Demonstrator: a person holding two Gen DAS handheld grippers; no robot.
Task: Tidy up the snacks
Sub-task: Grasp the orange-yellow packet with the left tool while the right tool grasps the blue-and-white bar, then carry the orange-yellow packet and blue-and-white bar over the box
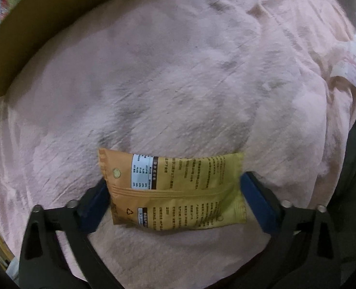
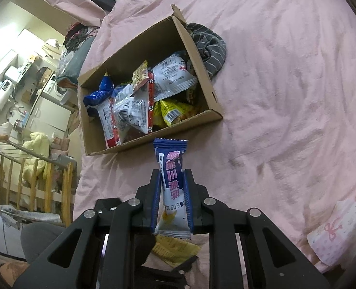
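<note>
An orange-yellow snack packet lies printed-back up on the pink bed sheet. My left gripper points down over it, jaws wide, its blue pads touching the packet's two short ends. The same packet shows under my right gripper. My right gripper is shut on a blue and white snack packet, held upright above the sheet just in front of the cardboard box. The box holds several snack packets.
The box's brown wall fills the left wrist view's upper left. A grey striped cloth lies behind the box. A white pack with a pink bow sits at lower right. The bed's left edge drops to a wooden railing.
</note>
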